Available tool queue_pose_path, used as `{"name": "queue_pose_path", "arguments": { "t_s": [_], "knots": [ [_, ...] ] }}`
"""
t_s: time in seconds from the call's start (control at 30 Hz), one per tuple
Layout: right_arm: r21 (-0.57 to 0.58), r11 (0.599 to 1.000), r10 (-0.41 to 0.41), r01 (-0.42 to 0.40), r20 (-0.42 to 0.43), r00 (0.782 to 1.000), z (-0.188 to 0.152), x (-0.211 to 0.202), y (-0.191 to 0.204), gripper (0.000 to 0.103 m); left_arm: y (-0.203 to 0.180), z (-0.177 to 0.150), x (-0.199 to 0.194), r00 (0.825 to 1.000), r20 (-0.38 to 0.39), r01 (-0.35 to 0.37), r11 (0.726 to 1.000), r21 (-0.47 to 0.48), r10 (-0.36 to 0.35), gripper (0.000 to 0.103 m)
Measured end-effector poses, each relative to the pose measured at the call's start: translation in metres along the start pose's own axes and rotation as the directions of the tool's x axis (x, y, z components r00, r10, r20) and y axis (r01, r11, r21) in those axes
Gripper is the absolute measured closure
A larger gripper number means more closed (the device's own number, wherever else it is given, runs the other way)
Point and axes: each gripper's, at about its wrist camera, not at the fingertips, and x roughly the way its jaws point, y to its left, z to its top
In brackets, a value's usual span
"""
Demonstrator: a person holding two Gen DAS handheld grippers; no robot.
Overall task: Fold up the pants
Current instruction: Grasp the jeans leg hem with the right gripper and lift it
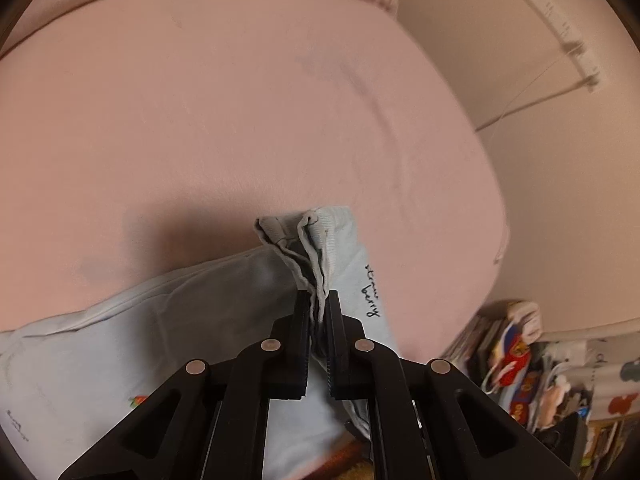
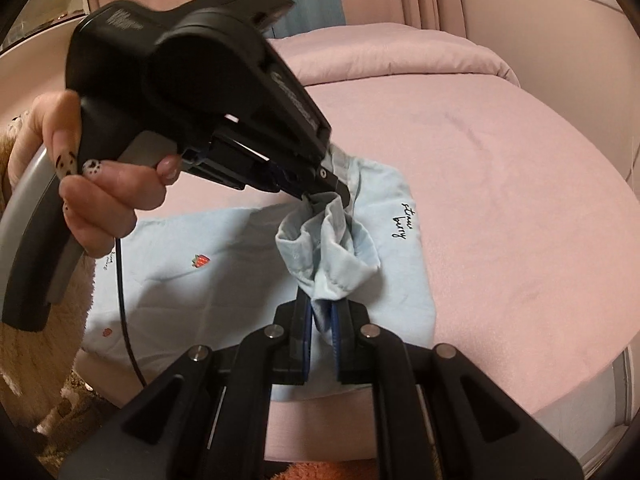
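Pale blue pants (image 2: 192, 292) with small strawberry prints and the script "strawberry" lie spread on a pink bed (image 2: 500, 200). My right gripper (image 2: 322, 312) is shut on a bunched fold of the cloth near the bed's front edge. Just beyond it, a hand (image 2: 100, 200) holds my left gripper (image 2: 326, 196), whose tips pinch the same raised bunch from the left. In the left wrist view, the left gripper (image 1: 318, 300) is shut on the gathered hem of the pants (image 1: 180, 320), which stands up between the fingers.
A folded pink duvet (image 2: 400, 48) lies across the far end of the bed. A power strip (image 1: 560, 32) with a cord hangs on the wall. Bags and books (image 1: 520, 360) crowd the floor beside the bed. A black cable (image 2: 124, 300) crosses the pants.
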Motion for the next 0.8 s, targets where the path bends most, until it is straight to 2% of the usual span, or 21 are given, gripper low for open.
{"name": "queue_pose_path", "arguments": {
  "t_s": [0.1, 0.17, 0.23, 0.37, 0.67, 0.8],
  "knots": [
    [-0.024, 0.999, 0.036, -0.035, 0.046, 0.998, 0.008, -0.015, 0.014, 0.093, 0.009, -0.004, -0.040, 0.997, 0.070, 0.032, 0.999, 0.020, -0.033, 0.098],
    [-0.052, 0.997, 0.069, -0.064, 0.080, 0.994, 0.014, -0.026, 0.028, 0.093, 0.015, -0.008, -0.061, 0.994, 0.107, 0.028, 0.999, 0.038, -0.032, 0.098],
    [-0.080, 0.992, 0.110, -0.102, 0.100, 0.989, 0.019, -0.033, 0.045, 0.092, 0.026, -0.017, -0.084, 0.989, 0.148, 0.024, 0.999, 0.035, -0.029, 0.098],
    [-0.140, 0.978, 0.172, -0.157, 0.099, 0.980, 0.021, -0.034, 0.081, 0.092, 0.049, -0.035, -0.101, 0.982, 0.188, -0.025, 1.000, 0.018, 0.021, 0.098],
    [-0.233, 0.938, 0.259, -0.258, -0.030, 0.966, 0.003, 0.007, 0.151, 0.092, 0.132, -0.076, -0.104, 0.975, 0.164, -0.138, 0.985, -0.099, 0.153, 0.098],
    [-0.251, 0.931, 0.241, -0.267, -0.128, 0.962, -0.015, 0.039, 0.178, 0.092, 0.165, -0.082, -0.087, 0.970, 0.133, -0.190, 0.975, -0.118, 0.205, 0.098]
  ]
}}
